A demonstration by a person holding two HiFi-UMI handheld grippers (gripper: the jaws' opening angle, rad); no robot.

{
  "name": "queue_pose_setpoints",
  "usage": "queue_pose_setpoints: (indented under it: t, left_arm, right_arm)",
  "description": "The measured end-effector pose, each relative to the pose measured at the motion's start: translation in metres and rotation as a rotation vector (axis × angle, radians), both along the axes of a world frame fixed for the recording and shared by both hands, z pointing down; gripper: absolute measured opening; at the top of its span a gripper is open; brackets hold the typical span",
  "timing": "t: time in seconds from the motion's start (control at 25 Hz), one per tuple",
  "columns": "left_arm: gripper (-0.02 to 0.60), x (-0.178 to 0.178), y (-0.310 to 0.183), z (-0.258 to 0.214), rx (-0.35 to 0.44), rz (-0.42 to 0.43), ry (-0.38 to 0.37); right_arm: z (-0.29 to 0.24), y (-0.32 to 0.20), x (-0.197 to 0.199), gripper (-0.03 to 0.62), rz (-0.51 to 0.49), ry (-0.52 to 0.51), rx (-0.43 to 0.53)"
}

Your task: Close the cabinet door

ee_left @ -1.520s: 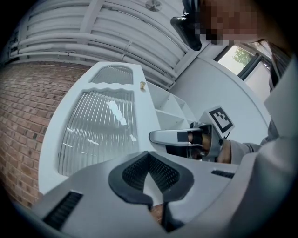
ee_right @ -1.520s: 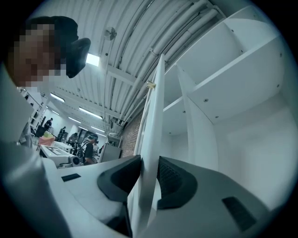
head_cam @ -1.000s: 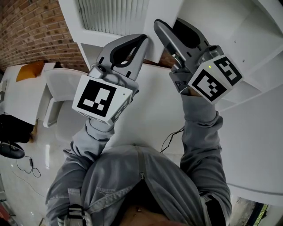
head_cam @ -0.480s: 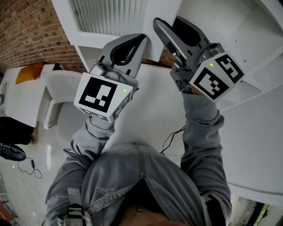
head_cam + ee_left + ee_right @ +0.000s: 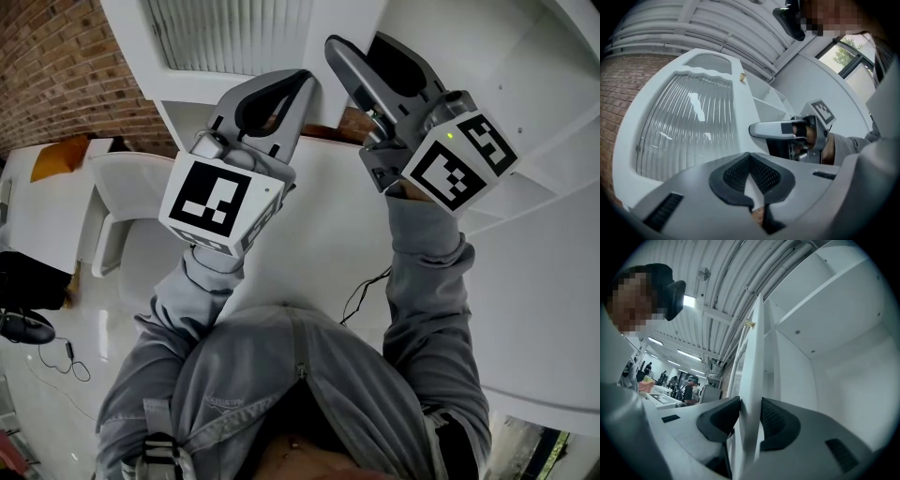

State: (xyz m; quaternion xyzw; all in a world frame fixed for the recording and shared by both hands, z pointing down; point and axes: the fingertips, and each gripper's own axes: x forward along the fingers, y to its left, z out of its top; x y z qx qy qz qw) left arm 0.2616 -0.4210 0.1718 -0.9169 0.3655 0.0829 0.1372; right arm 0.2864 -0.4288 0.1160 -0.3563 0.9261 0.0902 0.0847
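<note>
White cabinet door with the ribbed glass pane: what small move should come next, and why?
Probably draw the right gripper back off the white cabinet door: its jaws are opening astride the door's edge, the white shelves beside it stand uncovered, and the shut left gripper by the ribbed pane could then push it closed.
</note>
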Motion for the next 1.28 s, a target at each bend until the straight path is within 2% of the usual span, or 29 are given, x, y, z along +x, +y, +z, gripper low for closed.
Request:
queue_pose_setpoints:
  t: [0.36,0.64,1.28]
  left_arm:
    - [0.005,0.002,-0.006,0.001,0.009,0.01,0.003]
    - [0.005,0.004,-0.014,0.004,0.007,0.013,0.007]
    - [0.005,0.009,-0.025,0.001,0.006,0.011,0.013]
  right_arm:
    - [0.001,-0.005,0.008,0.157,0.08,-0.027,0.012]
    - [0.004,-0.008,0.019,0.158,0.158,-0.004,0.04]
    - [0.006,-0.02,0.034,0.158,0.206,-0.028,0.037]
